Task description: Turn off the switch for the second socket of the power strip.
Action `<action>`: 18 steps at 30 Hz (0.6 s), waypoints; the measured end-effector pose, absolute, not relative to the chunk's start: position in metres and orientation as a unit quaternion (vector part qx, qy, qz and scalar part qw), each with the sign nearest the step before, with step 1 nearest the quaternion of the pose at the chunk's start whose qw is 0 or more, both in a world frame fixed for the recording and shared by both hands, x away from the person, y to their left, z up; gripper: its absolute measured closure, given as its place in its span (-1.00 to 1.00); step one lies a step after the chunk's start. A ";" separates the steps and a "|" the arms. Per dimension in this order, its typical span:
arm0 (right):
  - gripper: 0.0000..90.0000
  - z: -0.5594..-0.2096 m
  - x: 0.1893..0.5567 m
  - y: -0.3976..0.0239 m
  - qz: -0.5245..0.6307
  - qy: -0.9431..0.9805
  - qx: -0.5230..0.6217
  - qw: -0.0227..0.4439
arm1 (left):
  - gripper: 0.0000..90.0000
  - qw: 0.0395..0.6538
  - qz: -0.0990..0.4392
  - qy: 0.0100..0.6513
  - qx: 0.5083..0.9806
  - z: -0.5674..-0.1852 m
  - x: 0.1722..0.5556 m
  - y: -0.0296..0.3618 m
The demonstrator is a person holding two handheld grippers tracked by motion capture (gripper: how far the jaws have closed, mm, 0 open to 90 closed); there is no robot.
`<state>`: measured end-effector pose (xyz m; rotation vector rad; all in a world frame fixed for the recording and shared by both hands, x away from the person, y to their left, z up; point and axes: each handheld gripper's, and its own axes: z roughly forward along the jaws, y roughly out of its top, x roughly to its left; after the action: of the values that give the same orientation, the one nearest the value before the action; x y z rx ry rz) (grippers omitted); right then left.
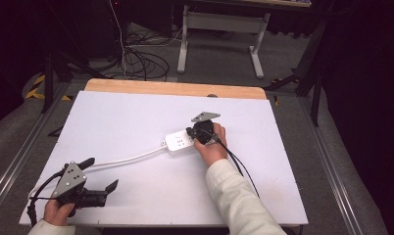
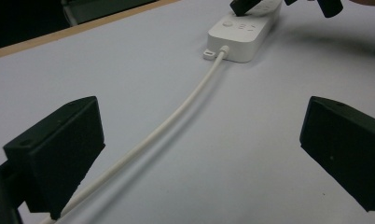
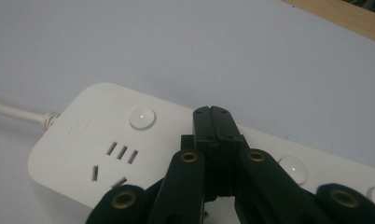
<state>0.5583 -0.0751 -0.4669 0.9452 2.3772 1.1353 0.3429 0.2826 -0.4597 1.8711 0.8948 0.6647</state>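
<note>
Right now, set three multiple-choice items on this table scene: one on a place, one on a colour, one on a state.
1. Where does the right hand-held gripper sit?
A. over the power strip
B. at the table's wooden edge
C. on the floor

2. What colour is the strip's cable?
A. black
B. white
C. red

3. How do the left hand-held gripper's jaws stand?
A. closed on the cable
B. closed on nothing
C. open

Answers: 1 A, its tips meet above the strip; 2 B, it matches the strip; 3 C, the jaws stand wide apart.
</note>
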 end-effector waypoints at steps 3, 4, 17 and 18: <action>1.00 -0.464 0.558 -0.078 0.407 0.832 0.339 0.168 | -0.99 0.463 0.271 0.365 0.761 -0.460 0.343 0.283; 1.00 -0.463 0.556 -0.077 0.398 0.837 0.330 0.181 | -0.99 0.463 0.270 0.364 0.762 -0.460 0.343 0.283; 1.00 -0.441 0.543 -0.083 0.429 0.828 0.308 0.188 | -0.99 0.462 0.271 0.363 0.762 -0.460 0.344 0.282; 1.00 -0.441 0.543 -0.083 0.429 0.828 0.308 0.188 | -0.99 0.463 0.270 0.364 0.762 -0.460 0.344 0.282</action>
<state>0.5431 -0.0833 -0.4410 0.8653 2.3300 1.2057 0.3438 0.2822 -0.4596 1.8730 0.8946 0.6629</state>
